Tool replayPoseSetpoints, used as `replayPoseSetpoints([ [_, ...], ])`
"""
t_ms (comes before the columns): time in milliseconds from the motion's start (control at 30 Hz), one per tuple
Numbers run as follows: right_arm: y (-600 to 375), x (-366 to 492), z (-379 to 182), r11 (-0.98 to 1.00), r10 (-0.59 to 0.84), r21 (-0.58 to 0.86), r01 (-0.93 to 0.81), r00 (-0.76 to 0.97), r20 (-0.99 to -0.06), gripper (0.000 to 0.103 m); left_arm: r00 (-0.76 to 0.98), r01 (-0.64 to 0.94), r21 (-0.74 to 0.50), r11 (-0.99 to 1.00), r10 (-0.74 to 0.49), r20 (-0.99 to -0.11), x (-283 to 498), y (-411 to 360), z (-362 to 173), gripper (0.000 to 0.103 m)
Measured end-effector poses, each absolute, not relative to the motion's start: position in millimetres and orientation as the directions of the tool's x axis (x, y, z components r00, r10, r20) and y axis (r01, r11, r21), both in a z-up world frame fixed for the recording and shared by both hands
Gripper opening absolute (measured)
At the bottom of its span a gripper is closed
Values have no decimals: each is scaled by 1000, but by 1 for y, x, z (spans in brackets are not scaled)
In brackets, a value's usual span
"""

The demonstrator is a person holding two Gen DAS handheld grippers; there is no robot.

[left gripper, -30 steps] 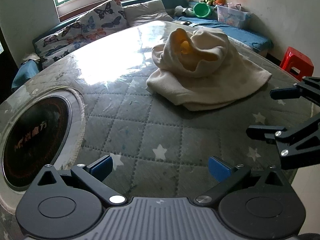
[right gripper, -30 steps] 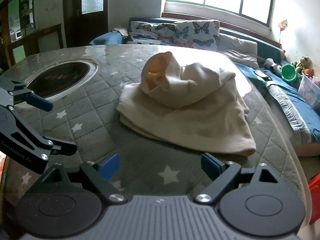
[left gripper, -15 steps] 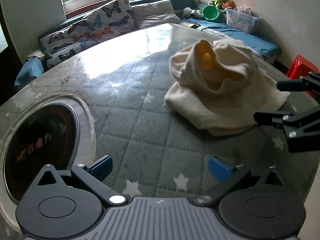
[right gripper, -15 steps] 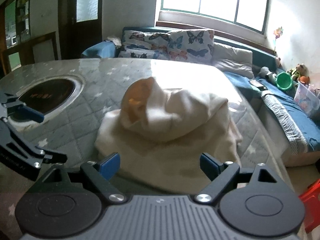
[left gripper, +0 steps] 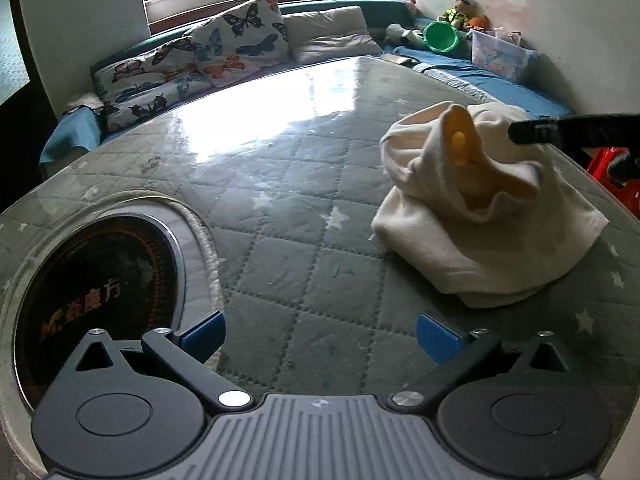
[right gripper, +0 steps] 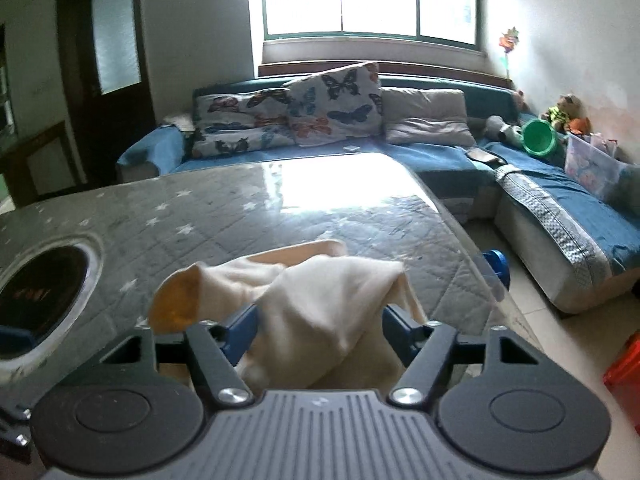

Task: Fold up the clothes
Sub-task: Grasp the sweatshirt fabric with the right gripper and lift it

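Two grippers, right gripper (right gripper: 318, 330) low with fingers wide astride crumpled cream cloth garment (right gripper: 320, 304), left gripper (left gripper: 320, 334) wide apart above grey star-quilted table (left gripper: 280, 208)

The right gripper (right gripper: 320, 326) hangs over the cream garment (right gripper: 324, 300), its blue pads (right gripper: 240, 330) spread wide on either side of a raised fold. The garment lies bunched on the near part of the grey quilted table (right gripper: 248, 216). A dark round inset (right gripper: 40, 300) sits at left. Far off stands a blue sofa (right gripper: 440, 156) with butterfly cushions (right gripper: 320, 104).
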State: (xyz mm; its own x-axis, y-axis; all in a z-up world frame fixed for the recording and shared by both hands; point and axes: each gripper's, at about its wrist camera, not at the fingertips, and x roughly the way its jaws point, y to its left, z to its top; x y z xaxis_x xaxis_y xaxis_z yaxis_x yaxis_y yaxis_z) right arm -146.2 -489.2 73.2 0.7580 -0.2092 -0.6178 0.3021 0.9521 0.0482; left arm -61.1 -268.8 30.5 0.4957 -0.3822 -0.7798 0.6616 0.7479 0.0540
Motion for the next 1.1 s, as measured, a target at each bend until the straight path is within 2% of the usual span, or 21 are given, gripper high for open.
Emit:
replayPoseSetpoints([
  [67, -497, -141, 69, 947, -210, 59, 316, 745, -633, 57, 497, 658, 50, 751, -383, -779, -59, -268, 31, 103],
  [233, -501, -139, 58, 949, -193, 64, 308, 732, -654, 24, 498, 655, 38, 754, -394, -773, -56, -267, 32, 103],
  [333, -498, -150, 59, 955, -171, 80, 286, 750, -639, 15, 502, 655, 32, 755, -403, -765, -55, -267, 33, 103],
  [633, -469, -209, 62, 987, -48, 95, 132, 793, -608, 9, 520, 647, -12, 763, -452, -725, -50, -273, 48, 102],
  [967, -412, -268, 59, 988, 153, 125, -94, 760, -632, 8, 477, 689, -83, 720, -536, -697, -41, -295, 63, 100],
  [1100, -403, -283, 57, 980, 200, 146, -138, 736, -647, 8, 421, 723, -101, 684, -552, -720, -37, -309, 55, 100],
])
